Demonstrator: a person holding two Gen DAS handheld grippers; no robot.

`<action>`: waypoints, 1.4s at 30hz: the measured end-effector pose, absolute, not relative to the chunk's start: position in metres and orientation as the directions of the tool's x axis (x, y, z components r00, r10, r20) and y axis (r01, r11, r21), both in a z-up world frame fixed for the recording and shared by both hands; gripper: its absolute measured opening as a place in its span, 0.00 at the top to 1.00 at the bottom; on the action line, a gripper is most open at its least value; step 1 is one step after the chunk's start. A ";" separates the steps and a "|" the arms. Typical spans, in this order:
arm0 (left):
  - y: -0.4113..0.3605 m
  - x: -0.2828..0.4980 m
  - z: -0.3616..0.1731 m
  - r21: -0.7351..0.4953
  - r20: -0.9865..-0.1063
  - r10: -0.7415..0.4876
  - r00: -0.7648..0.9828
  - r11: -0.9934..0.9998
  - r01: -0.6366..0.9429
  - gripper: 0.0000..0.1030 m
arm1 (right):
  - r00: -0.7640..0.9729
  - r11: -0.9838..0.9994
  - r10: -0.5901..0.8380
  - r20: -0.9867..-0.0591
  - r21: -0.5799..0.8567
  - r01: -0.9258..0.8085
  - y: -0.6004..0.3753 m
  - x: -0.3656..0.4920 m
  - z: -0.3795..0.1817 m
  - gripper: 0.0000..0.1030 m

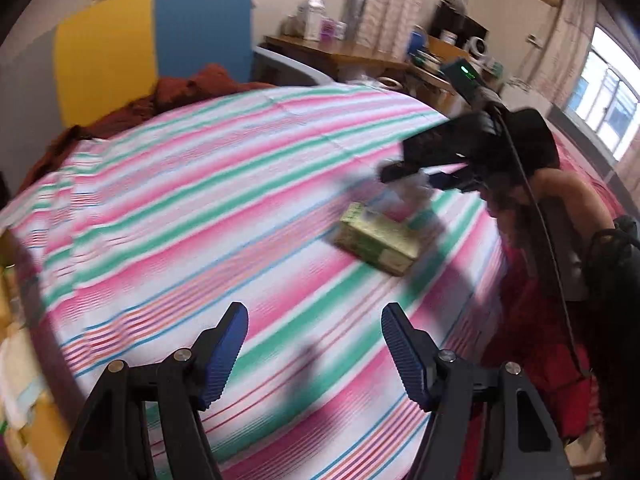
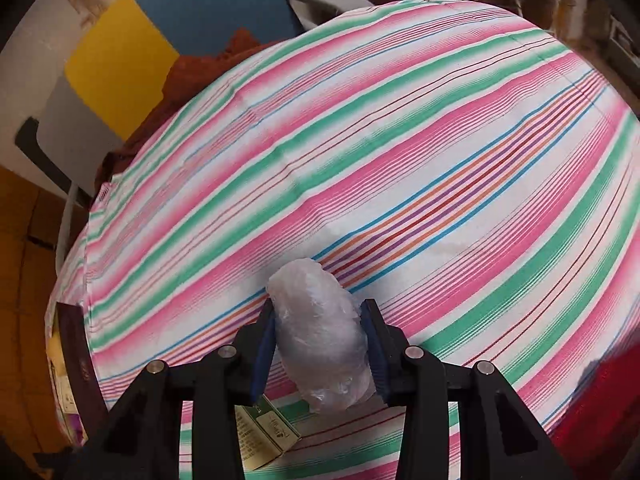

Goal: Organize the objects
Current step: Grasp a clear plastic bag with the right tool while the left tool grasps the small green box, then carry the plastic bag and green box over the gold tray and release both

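Pinching a crumpled clear plastic bundle (image 2: 325,332) in your right gripper (image 2: 325,344), you hover just above the green box (image 1: 376,240) near the striped bedspread's (image 1: 200,200) right edge, left gripper (image 1: 316,356) spread empty.

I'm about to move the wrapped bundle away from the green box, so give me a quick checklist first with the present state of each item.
1. Right tongs shut on the clear plastic bundle: ok, both pads press its sides.
2. Bundle lifted clear of the striped bedsheet: cannot tell.
3. Bundle clear of the green box: cannot tell; the box sits right beneath the right tongs.
4. Left tongs open and empty: ok, only sheet shows between the fingers.
5. Left tongs apart from the right tongs: ok, the box lies between them.
6. Drop-off spot in view: not ok, no container shows.
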State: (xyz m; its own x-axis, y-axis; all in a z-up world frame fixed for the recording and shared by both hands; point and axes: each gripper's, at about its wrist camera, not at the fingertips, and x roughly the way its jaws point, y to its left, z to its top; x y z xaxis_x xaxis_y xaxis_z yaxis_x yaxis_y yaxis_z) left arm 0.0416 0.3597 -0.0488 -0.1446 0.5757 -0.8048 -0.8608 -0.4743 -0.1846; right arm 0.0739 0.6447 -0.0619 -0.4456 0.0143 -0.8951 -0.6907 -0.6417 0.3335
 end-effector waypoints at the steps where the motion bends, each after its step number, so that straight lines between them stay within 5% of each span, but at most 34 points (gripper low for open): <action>1: 0.366 0.041 -0.053 -0.215 -0.809 0.576 -0.114 -0.471 -0.855 0.31 | -0.448 -0.644 0.014 -0.894 0.335 -0.688 0.644 0.073 -0.061 0.60; 16: 0.443 0.041 -0.087 -0.410 -0.811 0.581 0.071 -0.476 -0.778 0.24 | -0.479 -0.642 0.028 -0.877 0.352 -0.681 0.652 0.091 -0.058 0.57; 23: 0.472 0.031 -0.092 -0.376 -0.835 0.549 0.020 -0.544 -0.750 0.25 | -0.478 -0.603 0.077 -0.875 0.340 -0.721 0.660 0.094 -0.056 0.57; 25: 0.479 0.029 -0.095 -0.346 -0.849 0.528 0.003 -0.552 -0.759 0.30 | -0.483 -0.597 0.084 -0.872 0.344 -0.725 0.663 0.093 -0.057 0.57; 30: 0.473 0.023 -0.095 -0.258 -0.868 0.496 -0.038 -0.514 -0.818 0.71 | -0.486 -0.594 0.072 -0.871 0.354 -0.722 0.665 0.096 -0.057 0.57; 42: 0.449 0.021 -0.092 -0.132 -0.882 0.460 -0.103 -0.450 -0.883 0.70 | -0.501 -0.701 -0.056 -0.863 0.392 -0.596 0.640 0.078 -0.059 0.57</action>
